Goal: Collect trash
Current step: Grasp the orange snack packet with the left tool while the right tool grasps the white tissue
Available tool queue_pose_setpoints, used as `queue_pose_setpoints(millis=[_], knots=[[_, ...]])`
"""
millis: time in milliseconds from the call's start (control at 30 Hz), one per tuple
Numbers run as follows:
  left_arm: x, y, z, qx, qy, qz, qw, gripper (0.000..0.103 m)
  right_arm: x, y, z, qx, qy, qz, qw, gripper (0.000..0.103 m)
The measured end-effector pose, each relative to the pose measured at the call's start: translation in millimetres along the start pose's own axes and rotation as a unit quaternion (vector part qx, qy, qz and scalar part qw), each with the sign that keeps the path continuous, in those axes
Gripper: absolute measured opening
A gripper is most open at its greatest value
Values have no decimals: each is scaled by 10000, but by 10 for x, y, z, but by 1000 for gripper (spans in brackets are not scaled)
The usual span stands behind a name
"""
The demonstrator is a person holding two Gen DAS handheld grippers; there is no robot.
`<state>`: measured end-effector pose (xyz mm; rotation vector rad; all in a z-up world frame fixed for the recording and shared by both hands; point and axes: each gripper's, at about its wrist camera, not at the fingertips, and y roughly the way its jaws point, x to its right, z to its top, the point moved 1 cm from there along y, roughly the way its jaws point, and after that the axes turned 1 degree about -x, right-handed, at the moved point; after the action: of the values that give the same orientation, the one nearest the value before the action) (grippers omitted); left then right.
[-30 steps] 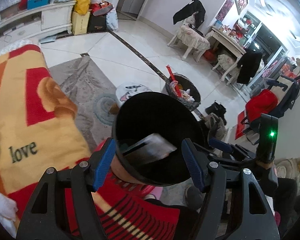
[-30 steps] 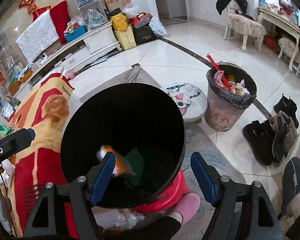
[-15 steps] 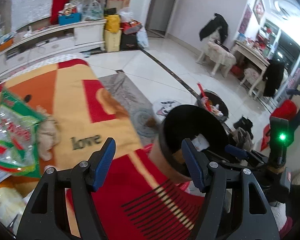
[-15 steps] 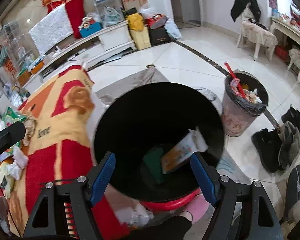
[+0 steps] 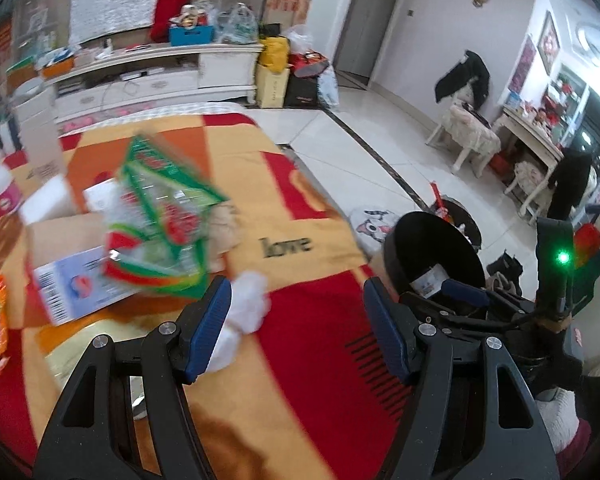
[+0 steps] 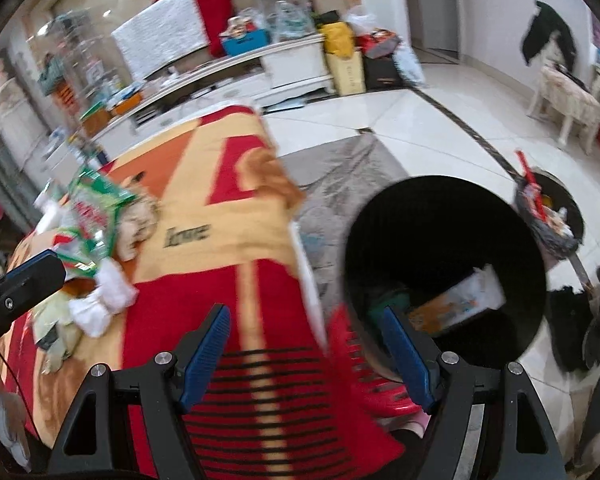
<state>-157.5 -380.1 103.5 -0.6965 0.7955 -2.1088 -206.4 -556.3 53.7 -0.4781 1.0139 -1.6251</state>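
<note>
Blanket-covered table (image 5: 300,208) back in view: I've swung both tongs off the black bin (image 6: 444,264). Left gripper (image 5: 296,328) and right gripper (image 6: 308,356) released, empty. Green wrapper (image 5: 160,220) and tissue (image 5: 244,308) remain uncollected on the blanket.

Green snack bag (image 5: 162,216) motion-blurred, unreadable
</note>
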Motion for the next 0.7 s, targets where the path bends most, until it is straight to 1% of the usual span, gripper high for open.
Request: queue_pose_setpoints(millis=[133,233,400,533,567,600,700], knots=[[-407,-237,-79,46,-223,179,9996,68,-346,55,-15,-100,-237,310,9992,75],[-745,-408,-173,84,-397,403,9984,68,-585,126,-37,-196,-383,472,9980,75],[-1371,-632,-372,59,-835,824,9931,68,-980,283,-69,-391,-666,670,9948,75],[-1954,-762,-552,-38,-1373,1187,9834,68,-1249,414,-35,-437,-799,882,9919,76],[-2074,-795,-589,-35,-1518,1233,9807,68,-1309,468,-24,-470,-814,910,9914,81],[-2197,-831,-629,-20,-1666,1276,9777,68,-1358,527,-15,-513,-807,929,9911,83],[-2510,-915,-729,33,-2042,1419,9686,68,-1473,665,-2,-645,-708,1051,9898,83]])
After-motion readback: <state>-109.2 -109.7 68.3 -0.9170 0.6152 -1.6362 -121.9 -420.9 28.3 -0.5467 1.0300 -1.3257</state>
